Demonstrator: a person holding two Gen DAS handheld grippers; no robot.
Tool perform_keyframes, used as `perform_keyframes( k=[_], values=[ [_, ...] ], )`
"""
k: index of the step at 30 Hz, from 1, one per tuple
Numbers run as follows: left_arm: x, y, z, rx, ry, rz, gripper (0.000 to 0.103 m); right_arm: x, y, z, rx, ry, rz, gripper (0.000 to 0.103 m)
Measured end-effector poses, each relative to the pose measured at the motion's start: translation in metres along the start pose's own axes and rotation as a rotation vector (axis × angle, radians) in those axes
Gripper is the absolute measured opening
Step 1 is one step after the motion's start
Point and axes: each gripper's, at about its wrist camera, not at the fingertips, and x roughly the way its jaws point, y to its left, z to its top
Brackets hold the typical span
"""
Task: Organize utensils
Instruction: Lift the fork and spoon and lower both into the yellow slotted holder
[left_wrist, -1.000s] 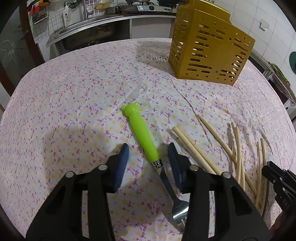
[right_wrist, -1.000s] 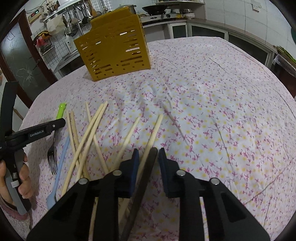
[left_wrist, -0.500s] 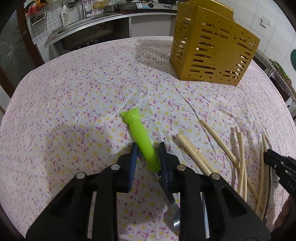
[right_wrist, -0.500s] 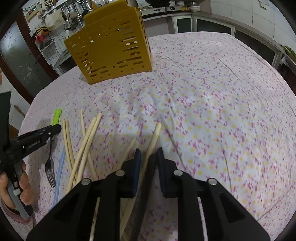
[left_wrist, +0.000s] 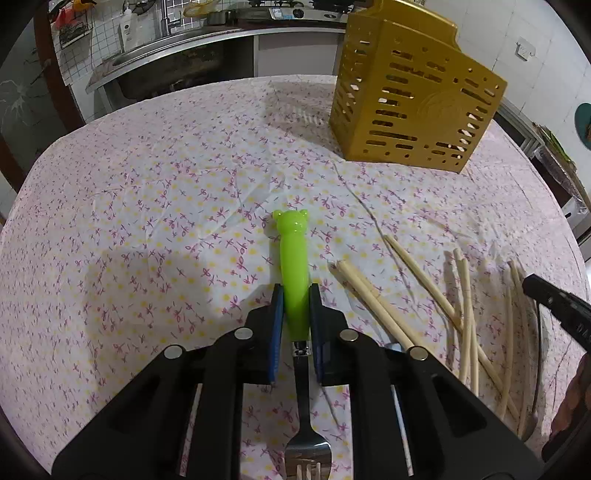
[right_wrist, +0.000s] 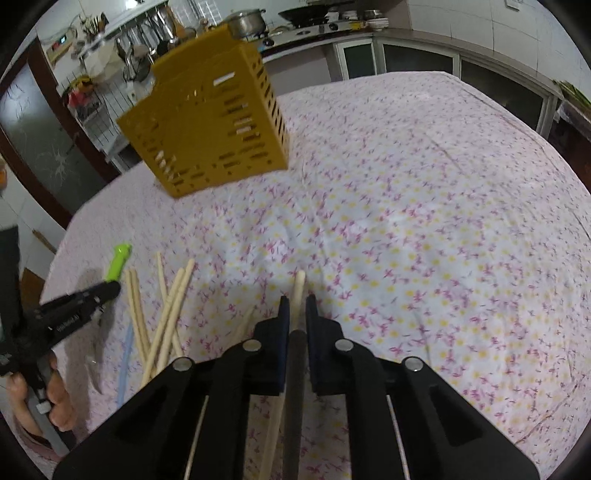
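Note:
My left gripper (left_wrist: 295, 291) has its jaws closing on the fork (left_wrist: 291, 243), pads pressed against both sides of its bright green handle. The steel tines lie under the gripper body. In the right wrist view the same left gripper (right_wrist: 110, 290) shows at the left, with the green handle (right_wrist: 120, 258) beyond its tip. My right gripper (right_wrist: 297, 301) has its jaws closing onto one pale wooden chopstick (right_wrist: 299, 280), whose tip sticks out past the pads. Several loose chopsticks (left_wrist: 465, 314) lie between the two grippers. The yellow slotted utensil basket (left_wrist: 413, 96) stands upright at the far side.
A floral tablecloth (left_wrist: 147, 221) covers the round table. A light blue utensil (right_wrist: 125, 354) lies by the chopstick pile (right_wrist: 166, 314). A hand (right_wrist: 55, 406) holds the left gripper's grip. A kitchen counter with a sink (left_wrist: 166, 62) runs behind the table.
The left jaws closed from wide apart onto the green fork handle. The right jaws tightened on the chopstick, and the right gripper shifted toward the yellow basket.

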Motion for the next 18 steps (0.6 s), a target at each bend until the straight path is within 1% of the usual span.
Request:
perform_keyframes(
  k=[4,10,13,18],
  values=[
    [-0.011,-0.001,0.0,-0.008,-0.025,-0.019,0.012,-0.016,-0.003,0.003,0.007,-0.036,0.022,0.009],
    [-0.047,0.001,0.001,-0.017,-0.116,-0.066,0.012,-0.041,-0.001,0.008,0.004,-0.119,0.037,0.009],
    [-0.057,0.001,0.003,-0.021,-0.135,-0.087,0.012,-0.05,0.001,0.011,-0.01,-0.159,0.048,0.009],
    [-0.068,-0.002,0.003,-0.018,-0.156,-0.105,0.012,-0.06,0.004,0.016,-0.02,-0.2,0.052,0.009]
  ],
)
